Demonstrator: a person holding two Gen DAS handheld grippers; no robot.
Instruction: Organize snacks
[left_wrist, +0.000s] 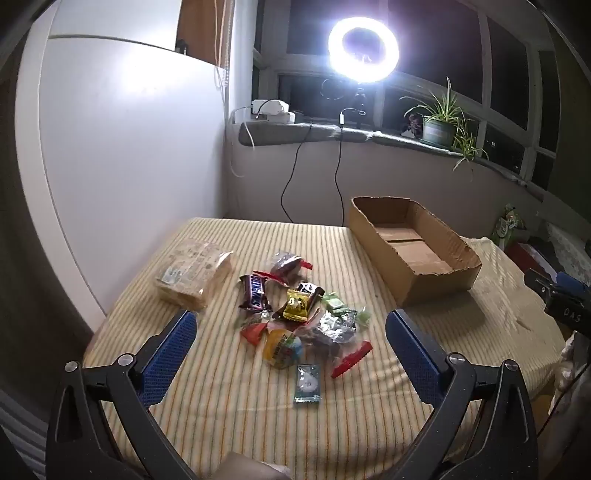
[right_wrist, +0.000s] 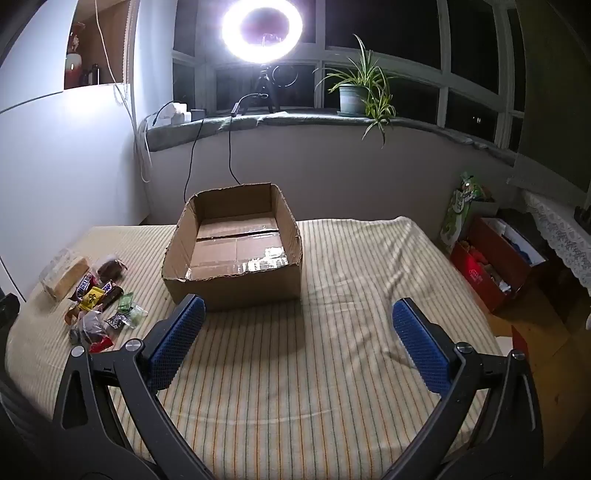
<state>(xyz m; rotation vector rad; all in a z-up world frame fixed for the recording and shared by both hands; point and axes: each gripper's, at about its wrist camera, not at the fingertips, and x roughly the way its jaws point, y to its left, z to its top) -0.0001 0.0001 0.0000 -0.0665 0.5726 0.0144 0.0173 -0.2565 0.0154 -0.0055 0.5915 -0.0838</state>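
A pile of wrapped snacks (left_wrist: 295, 321) lies on the striped tablecloth (left_wrist: 236, 406), with a Snickers bar (left_wrist: 254, 293), a yellow packet (left_wrist: 295, 304) and a small teal packet (left_wrist: 307, 384). A clear bag of crackers (left_wrist: 194, 273) lies to the left. An open cardboard box (left_wrist: 413, 245) stands at the right, with nothing in it. My left gripper (left_wrist: 290, 325) is open, above the table just in front of the pile. My right gripper (right_wrist: 297, 314) is open and holds nothing, in front of the box (right_wrist: 236, 247). The pile also shows in the right wrist view (right_wrist: 98, 306).
A white wall (left_wrist: 129, 166) runs along the table's left side. A windowsill with a ring light (left_wrist: 364, 44), cables and a potted plant (left_wrist: 439, 122) is behind. A red box (right_wrist: 491, 266) of items sits on the floor to the right.
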